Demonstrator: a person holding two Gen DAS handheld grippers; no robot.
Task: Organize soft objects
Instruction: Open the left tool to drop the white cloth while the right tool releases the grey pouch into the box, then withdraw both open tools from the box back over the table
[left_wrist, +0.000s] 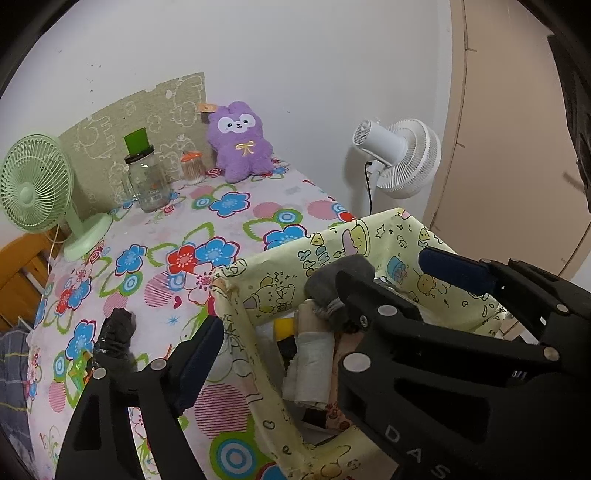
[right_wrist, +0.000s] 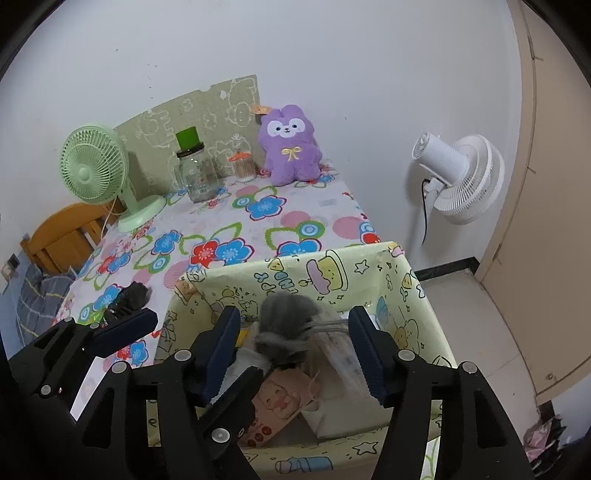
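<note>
A yellow cartoon-print fabric basket (left_wrist: 332, 240) (right_wrist: 295, 258) stands at the near right corner of the floral table. Over it, a grey fuzzy soft thing (right_wrist: 288, 317) (left_wrist: 340, 273) sits between my right gripper's (right_wrist: 291, 350) spread pads, touching neither; it looks blurred, with a pale streak. My left gripper (left_wrist: 291, 332) is open and straddles the basket's left wall; its right finger is hidden behind the right gripper. A white rolled cloth (left_wrist: 310, 369) and a pink printed pack (right_wrist: 284, 398) lie in the basket. A dark fuzzy thing (left_wrist: 118, 328) (right_wrist: 135, 293) lies on the table to the left.
A purple plush bunny (left_wrist: 240, 144) leans on the back wall. A glass jar with a green lid (left_wrist: 147, 181), an orange-capped holder (left_wrist: 192, 168) and a green desk fan (left_wrist: 33, 184) stand at the back left. A white floor fan (left_wrist: 399, 158) stands past the table's right edge.
</note>
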